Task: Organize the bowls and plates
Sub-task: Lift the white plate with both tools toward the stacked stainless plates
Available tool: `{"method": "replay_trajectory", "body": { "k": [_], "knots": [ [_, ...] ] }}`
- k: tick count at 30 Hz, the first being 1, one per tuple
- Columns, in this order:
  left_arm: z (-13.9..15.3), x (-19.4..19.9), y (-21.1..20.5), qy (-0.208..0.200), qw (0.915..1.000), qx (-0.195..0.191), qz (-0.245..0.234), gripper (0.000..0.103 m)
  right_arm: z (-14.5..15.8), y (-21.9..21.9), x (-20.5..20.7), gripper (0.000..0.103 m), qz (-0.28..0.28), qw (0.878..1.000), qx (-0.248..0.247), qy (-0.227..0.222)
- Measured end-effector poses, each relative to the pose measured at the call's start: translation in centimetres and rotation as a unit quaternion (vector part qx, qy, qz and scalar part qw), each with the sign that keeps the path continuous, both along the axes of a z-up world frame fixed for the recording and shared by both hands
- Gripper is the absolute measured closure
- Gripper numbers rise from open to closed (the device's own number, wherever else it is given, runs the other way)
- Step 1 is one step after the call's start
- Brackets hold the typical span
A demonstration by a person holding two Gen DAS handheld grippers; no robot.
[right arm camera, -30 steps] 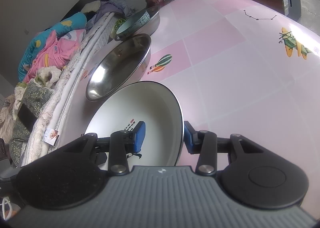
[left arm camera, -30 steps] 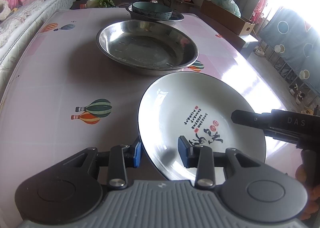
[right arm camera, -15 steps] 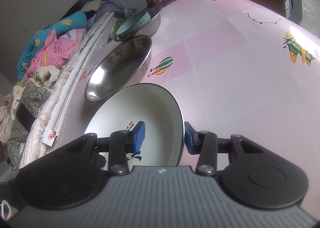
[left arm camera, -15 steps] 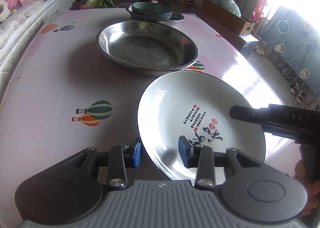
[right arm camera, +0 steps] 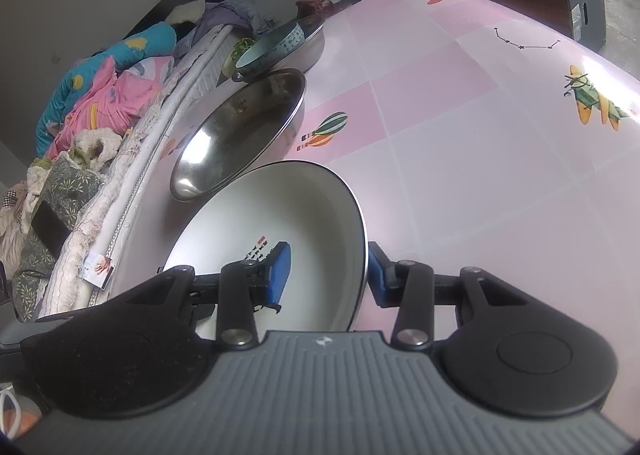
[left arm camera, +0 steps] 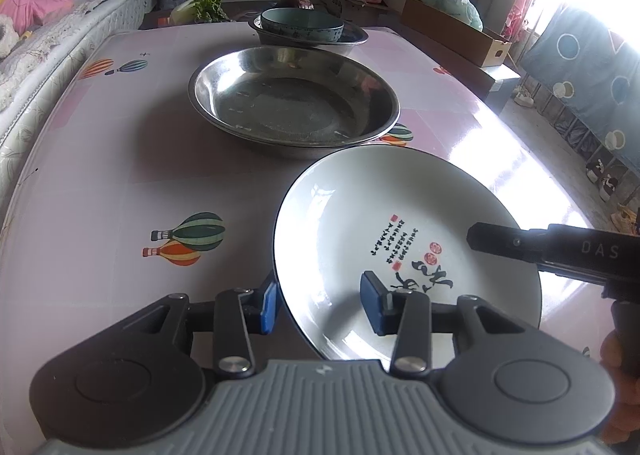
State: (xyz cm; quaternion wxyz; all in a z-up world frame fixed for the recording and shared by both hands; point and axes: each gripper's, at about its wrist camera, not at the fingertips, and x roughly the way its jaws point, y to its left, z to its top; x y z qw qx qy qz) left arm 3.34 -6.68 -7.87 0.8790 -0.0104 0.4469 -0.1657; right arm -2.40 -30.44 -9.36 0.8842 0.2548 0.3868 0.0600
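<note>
The plate (left arm camera: 400, 239) has barely shifted, both grippers (left arm camera: 318, 305) (right arm camera: 328, 269) straddling its rim wide apart at 6 o'clock, gripping nothing, seemingly ready to lift.

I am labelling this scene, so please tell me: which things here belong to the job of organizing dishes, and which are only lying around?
Job:
white plate, straddled by left gripper and right gripper
steel basin
teal bowl in another steel dish

Lying about:
bedding
cardboard box
greens

Pink balloon-print tablecloth (left arm camera: 100, 183), bed (left arm camera: 60, 27) alongside (heaped with bright clothes (right arm camera: 100, 95)), cardboard box (left arm camera: 456, 35), leafy greens (left arm camera: 206, 5)
</note>
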Motion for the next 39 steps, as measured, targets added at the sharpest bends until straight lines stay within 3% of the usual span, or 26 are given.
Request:
{"method": "replay_trajectory", "body": {
  "k": [14, 22, 28, 30, 39],
  "knots": [
    [0.0, -1.1, 0.2, 0.005, 0.9995, -0.026, -0.018, 0.059, 0.0, -0.7, 0.1, 0.066, -0.01, 1.0, -0.008, -0.007],
    [-0.1, -0.9, -0.6, -0.019, 0.9993, 0.018, -0.025, 0.062, 0.5, 0.0, -1.0, 0.067, -0.008, 0.997, -0.07, -0.022],
    [0.0, -0.3, -0.8, -0.016, 0.9995, 0.021, -0.019, 0.061, 0.0, 0.3, -1.8, 0.076, -0.001, 0.996, -0.091, -0.022],
    [0.0, -0.3, -1.0, -0.019, 0.9994, 0.025, -0.016, 0.061, 0.0, 0.3, -1.8, 0.083, 0.001, 0.996, -0.088, -0.023],
    [0.0, -0.2, -1.3, -0.018, 0.9995, 0.022, -0.015, 0.062, -0.1, -0.4, -1.4, 0.085, -0.01, 0.997, -0.077, -0.022]
  ]
}}
